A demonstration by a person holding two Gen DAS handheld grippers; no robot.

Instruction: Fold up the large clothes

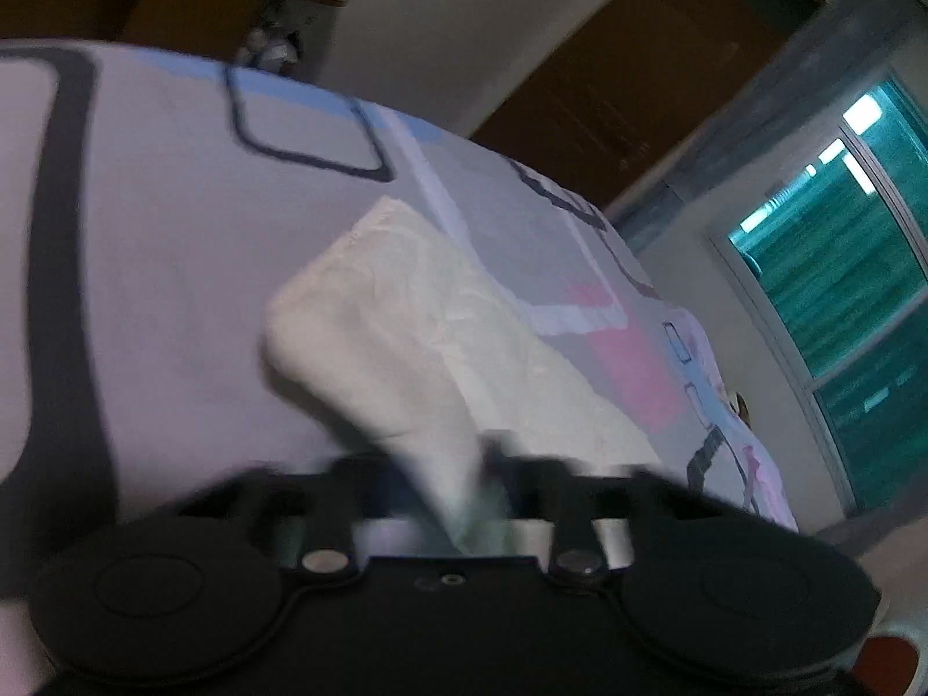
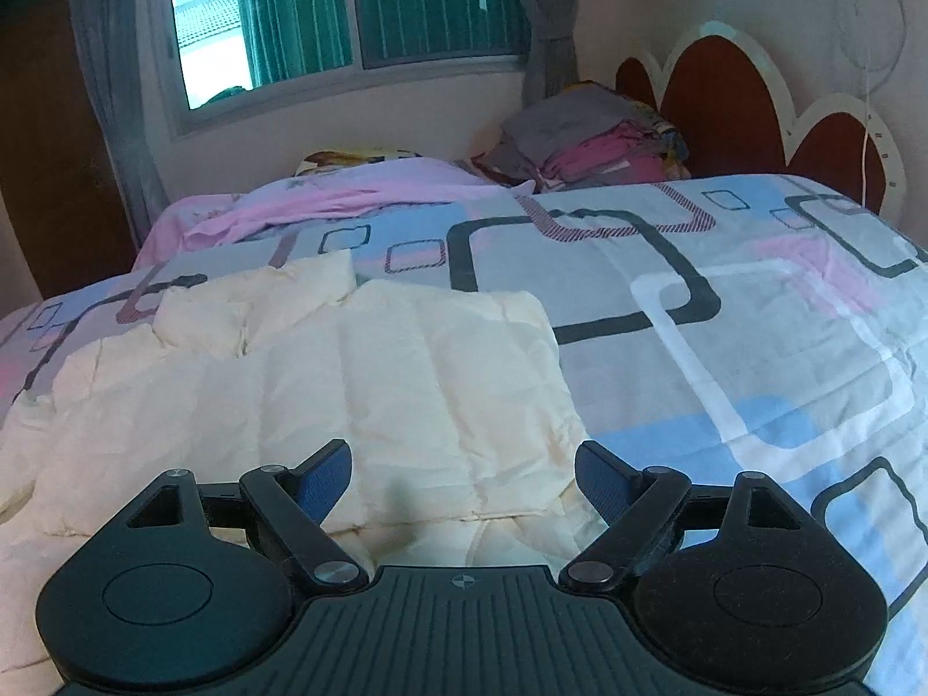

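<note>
A cream quilted jacket lies spread on the patterned bedspread, partly folded. My right gripper is open and empty, hovering just above the jacket's near edge. In the left wrist view, my left gripper is shut on a cream part of the jacket, apparently a sleeve, and holds it lifted above the bedspread. That view is blurred by motion.
A stack of folded clothes sits at the head of the bed by the red headboard. A pink sheet lies beyond the jacket. A window with green curtains and a brown door bound the room.
</note>
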